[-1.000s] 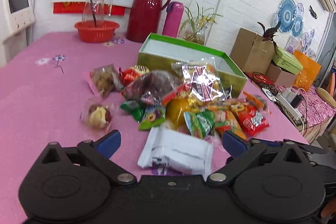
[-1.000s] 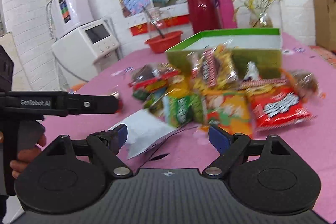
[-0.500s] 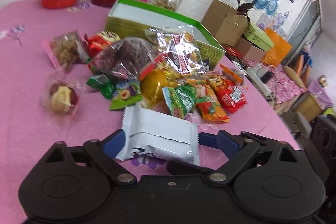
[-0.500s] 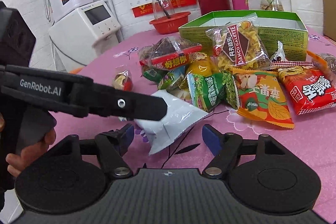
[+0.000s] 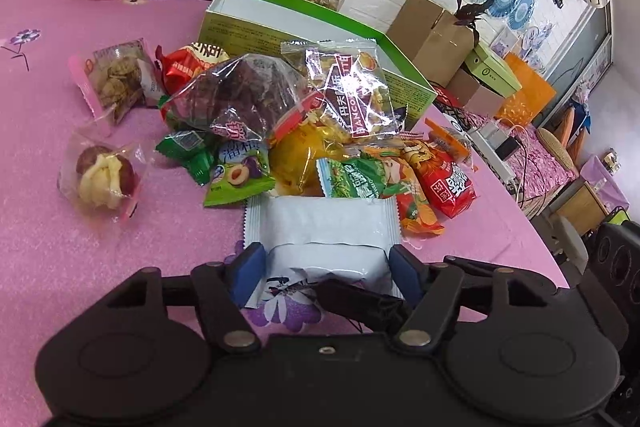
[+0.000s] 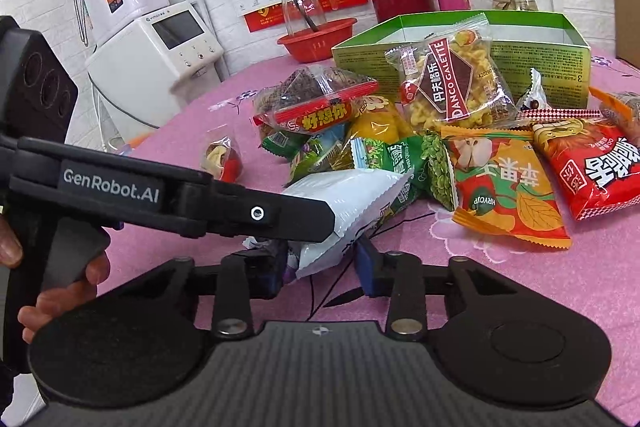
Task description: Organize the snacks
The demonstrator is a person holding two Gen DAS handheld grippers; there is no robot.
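Both grippers closing on one white snack packet

Left gripper (image 5: 326,267) and right gripper (image 6: 322,267) are clamping the white packet (image 5: 320,223) at six o'clock of the snack pile (image 5: 304,123); next, probably lifting toward the green box (image 5: 280,23) at twelve.

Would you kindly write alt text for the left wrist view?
The left gripper is closing its blue pads on a white snack packet on a pink tablecloth. Behind it lies a pile of colourful snack bags before an open green box.
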